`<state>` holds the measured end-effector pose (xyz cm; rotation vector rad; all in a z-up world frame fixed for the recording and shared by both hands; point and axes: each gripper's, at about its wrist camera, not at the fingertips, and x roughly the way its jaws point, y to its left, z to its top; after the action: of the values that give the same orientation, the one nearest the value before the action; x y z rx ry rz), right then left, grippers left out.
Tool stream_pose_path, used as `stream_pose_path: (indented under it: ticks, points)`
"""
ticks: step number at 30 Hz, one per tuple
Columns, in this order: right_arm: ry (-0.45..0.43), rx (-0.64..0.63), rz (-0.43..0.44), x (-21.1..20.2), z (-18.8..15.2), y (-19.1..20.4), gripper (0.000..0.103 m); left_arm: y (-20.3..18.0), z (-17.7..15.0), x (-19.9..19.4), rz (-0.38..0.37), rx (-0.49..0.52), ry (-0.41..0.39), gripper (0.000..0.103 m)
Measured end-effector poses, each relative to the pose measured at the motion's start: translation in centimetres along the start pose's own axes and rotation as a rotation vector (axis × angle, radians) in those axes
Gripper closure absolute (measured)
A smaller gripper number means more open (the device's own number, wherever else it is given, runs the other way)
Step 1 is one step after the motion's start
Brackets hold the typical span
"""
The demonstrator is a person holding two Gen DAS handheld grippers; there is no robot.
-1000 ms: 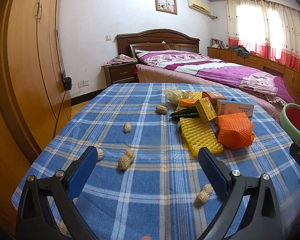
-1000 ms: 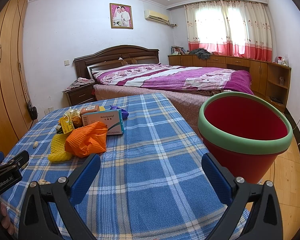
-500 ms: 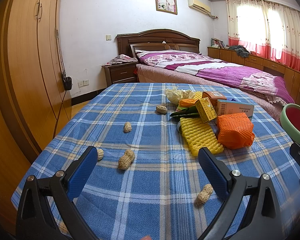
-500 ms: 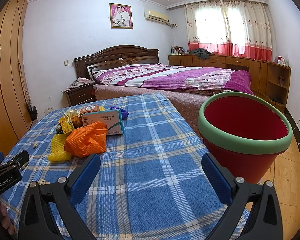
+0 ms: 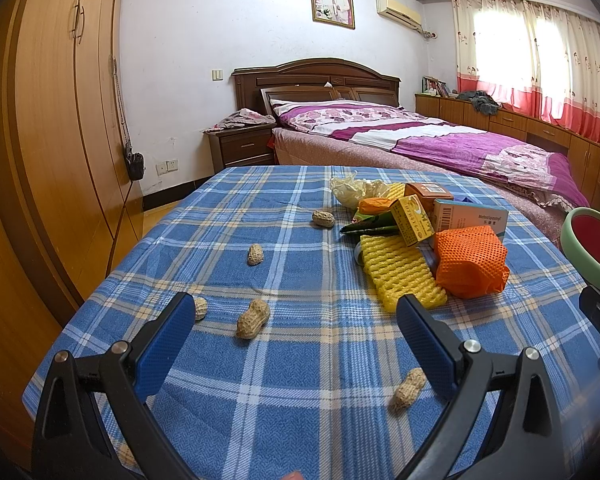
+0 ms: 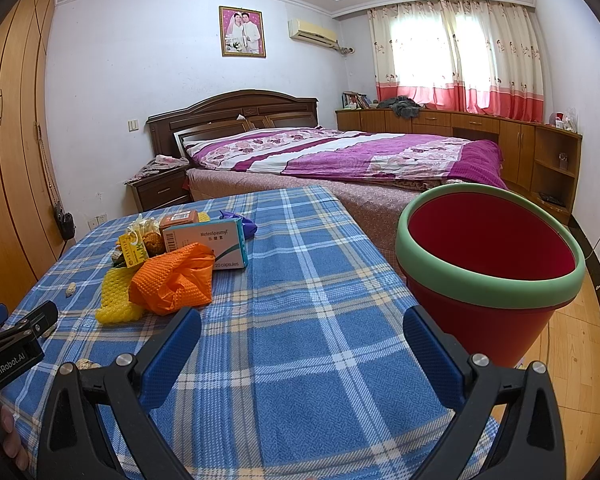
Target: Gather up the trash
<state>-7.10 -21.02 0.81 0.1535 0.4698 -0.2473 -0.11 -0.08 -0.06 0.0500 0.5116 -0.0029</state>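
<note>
Tools (image 5: pixel 296 312) over plaid tablecloth (image 5: pixel 300 208), bedroom.

Table (image 5: pixel 300 400) covered by a blue plaid cloth (image 5: pixel 228 216). Scattered on the cloth, well apart: five peanuts, at (image 5: pixel 323 218), (image 5: pixel 255 254), (image 5: pixel 253 318), (image 5: pixel 200 308) and (image 5: pixel 409 389). Toward the right side, a clustered pile: yellow foam net (image 5: pixel 400 270), orange foam net (image 5: pixel 470 264) touching it, white-and-teal capsule box (image 5: pixel 470 216) just behind, small yellow box (image 5: pixel 412 220) tilted against the heap, orange box (image 5: pixel 426 191), crumpled pale wrapper (image 5: pixel 354 192), green wrapper (image 5: pixel 366 226). Beyond the pile, seen from the right wrist camera, a purple scrap (image 6: pixel 242 222). Beside the table's right edge, a red bucket with green rim (image 6: pixel 488 276).
</note>
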Motion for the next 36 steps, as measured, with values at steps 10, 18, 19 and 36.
stream_pose_path:
  ticks: [10, 18, 19, 36]
  points:
    - [0.001, 0.001, 0.000, 0.0, 0.0, 0.0, 0.000, 0.0, 0.0, 0.0, -0.001, 0.000, 0.001, 0.003]
    - [0.016, -0.004, 0.000, 0.0, 0.1, -0.2, 0.000, 0.4, 0.2, 0.0, -0.018, 0.000, 0.014, 0.003]
    - [0.020, 0.000, 0.004, 0.2, 0.2, -0.2, 0.000, 0.6, 0.2, 0.2, -0.023, -0.006, 0.023, 0.003]
    - [0.153, 0.079, 0.060, 1.5, 3.2, -3.3, 0.000, -2.7, 3.9, 6.1, -0.122, 0.083, 0.232, 0.009]
